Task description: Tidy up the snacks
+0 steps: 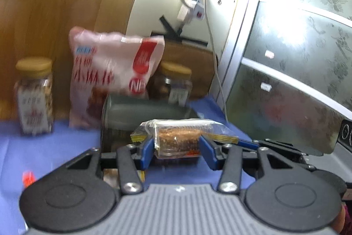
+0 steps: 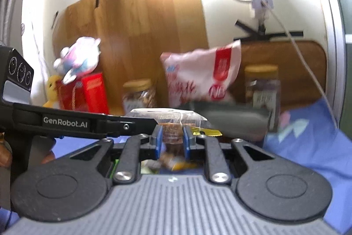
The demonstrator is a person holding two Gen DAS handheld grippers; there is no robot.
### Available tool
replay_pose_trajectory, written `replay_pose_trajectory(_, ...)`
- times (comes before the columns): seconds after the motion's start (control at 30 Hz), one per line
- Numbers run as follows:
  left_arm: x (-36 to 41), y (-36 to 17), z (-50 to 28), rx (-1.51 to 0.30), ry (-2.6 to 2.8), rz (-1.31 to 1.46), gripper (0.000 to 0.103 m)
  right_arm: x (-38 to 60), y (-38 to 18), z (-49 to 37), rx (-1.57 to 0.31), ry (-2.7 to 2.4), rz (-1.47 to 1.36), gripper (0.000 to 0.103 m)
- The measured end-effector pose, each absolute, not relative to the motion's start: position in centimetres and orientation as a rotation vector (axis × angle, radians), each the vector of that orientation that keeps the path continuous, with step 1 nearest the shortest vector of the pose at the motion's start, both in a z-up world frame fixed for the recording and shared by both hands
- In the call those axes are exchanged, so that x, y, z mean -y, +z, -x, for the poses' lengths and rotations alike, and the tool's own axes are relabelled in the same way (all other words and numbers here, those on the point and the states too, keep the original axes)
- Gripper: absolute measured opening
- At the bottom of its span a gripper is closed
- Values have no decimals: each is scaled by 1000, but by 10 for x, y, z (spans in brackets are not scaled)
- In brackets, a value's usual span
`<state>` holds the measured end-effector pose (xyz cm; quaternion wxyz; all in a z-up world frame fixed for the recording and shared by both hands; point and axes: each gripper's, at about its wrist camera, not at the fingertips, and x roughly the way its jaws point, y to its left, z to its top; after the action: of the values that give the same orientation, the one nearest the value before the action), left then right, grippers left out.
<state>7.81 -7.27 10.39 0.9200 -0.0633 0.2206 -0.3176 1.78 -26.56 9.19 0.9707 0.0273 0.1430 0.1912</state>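
Now both grippers clamp the same clear-wrapped snack bar (image 1: pixel 176 138): left gripper (image 1: pixel 176 152) fingers pinch its brown middle at lower center, right gripper (image 2: pixel 172 140) fingers squeeze it narrow at frame center. Behind stand a green box (image 1: pixel 140 111), pink snack bag (image 1: pixel 114 67), two gold-lidded jars (image 1: pixel 35 96) on the blue-clothed table (image 1: pixel 66 142).

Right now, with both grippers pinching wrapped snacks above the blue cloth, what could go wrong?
1. The left gripper and right gripper hold their snack packets close together; the tools could bump.
2. The clear wrappers look slippery and bulge past the pads, so either packet might slide out.
3. The pink bag leans on the grey box beside a jar; a knock could topple it.
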Motion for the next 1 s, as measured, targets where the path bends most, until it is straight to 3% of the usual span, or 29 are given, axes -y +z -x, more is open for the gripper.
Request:
replay_pose_trajectory(0.27, 110, 88, -158, -458, -612, 91, 44, 280, 60, -93, -275, 293, -44, 26)
replay_pose_trajectory(0.4, 113, 72, -168, -488, -581, 82, 44, 275, 47, -99, -302, 253, -33, 42)
replay_pose_trajectory(0.43, 112, 70, -165, -483, -582, 80, 45, 275, 47, -96, -300, 246, -31, 46)
replay_pose_trajectory(0.6, 92, 83, -137, -424, -599, 104, 47, 281, 53, -82, -276, 255, -95, 48)
replay_pose_trajectory(0.67, 75, 90, -121, -393, -592, 118, 53, 282, 54, -71, -279, 275, -140, 48)
replay_pose_trajectory(1.0, -36, 75, -41, -414, -376, 238, 56, 243, 20, -16, -485, 451, -295, 47)
